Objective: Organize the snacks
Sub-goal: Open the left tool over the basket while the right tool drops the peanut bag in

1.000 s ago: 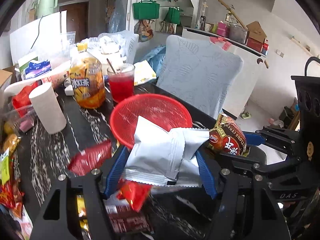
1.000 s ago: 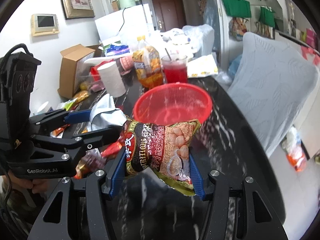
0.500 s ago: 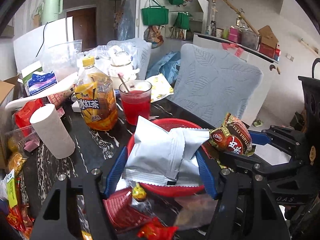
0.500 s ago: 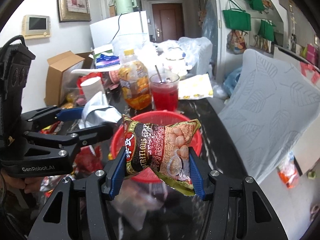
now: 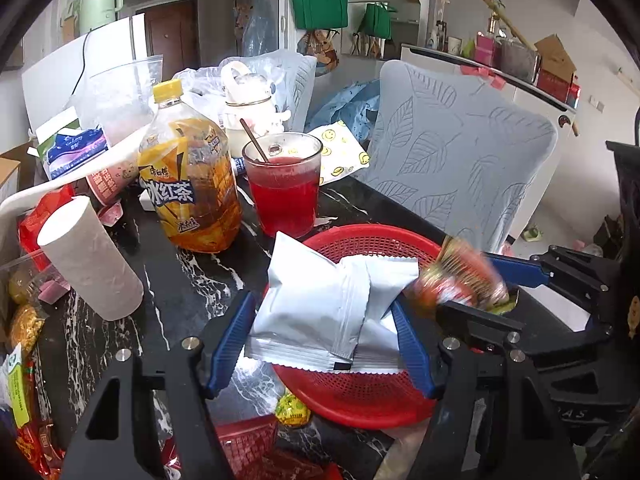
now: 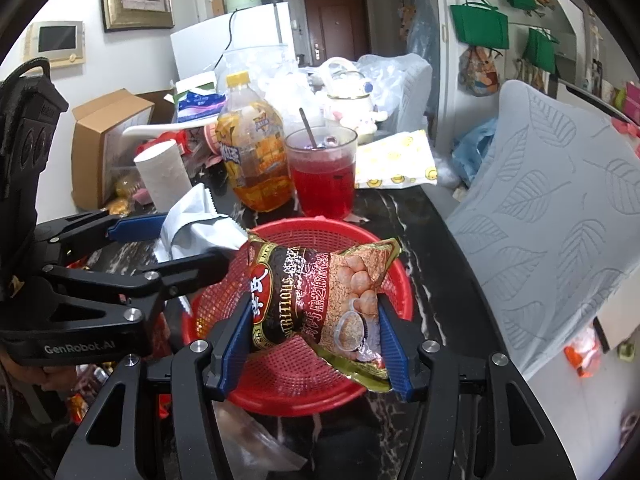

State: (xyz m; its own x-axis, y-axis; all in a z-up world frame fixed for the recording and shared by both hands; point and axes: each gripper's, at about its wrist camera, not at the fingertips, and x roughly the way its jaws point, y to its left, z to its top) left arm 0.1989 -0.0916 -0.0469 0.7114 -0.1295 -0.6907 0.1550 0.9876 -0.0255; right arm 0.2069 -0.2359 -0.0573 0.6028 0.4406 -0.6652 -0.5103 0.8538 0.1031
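A red mesh basket (image 5: 360, 240) (image 6: 328, 228) lies on the dark marble table. My left gripper (image 5: 322, 308) is shut on a silver foil packet (image 5: 316, 304) and holds it over the basket's near left side. In the right wrist view the left gripper (image 6: 196, 240) comes in from the left with the silver packet (image 6: 196, 216). My right gripper (image 6: 314, 308) is shut on a brown and gold snack packet (image 6: 316, 292) above the middle of the basket. The left wrist view shows that packet (image 5: 456, 276) blurred at the right, in the right gripper (image 5: 460, 288).
Just behind the basket stand a glass of red drink (image 5: 284, 192) with a straw and an iced tea bottle (image 5: 188, 184). A paper roll (image 5: 88, 260) and loose snacks (image 5: 24, 320) crowd the left. A grey chair (image 5: 460, 160) is at the right edge.
Both grippers have moved forward with their packets, from in front of the basket to over it. The glass and bottle look nearer. Both grips look unchanged.
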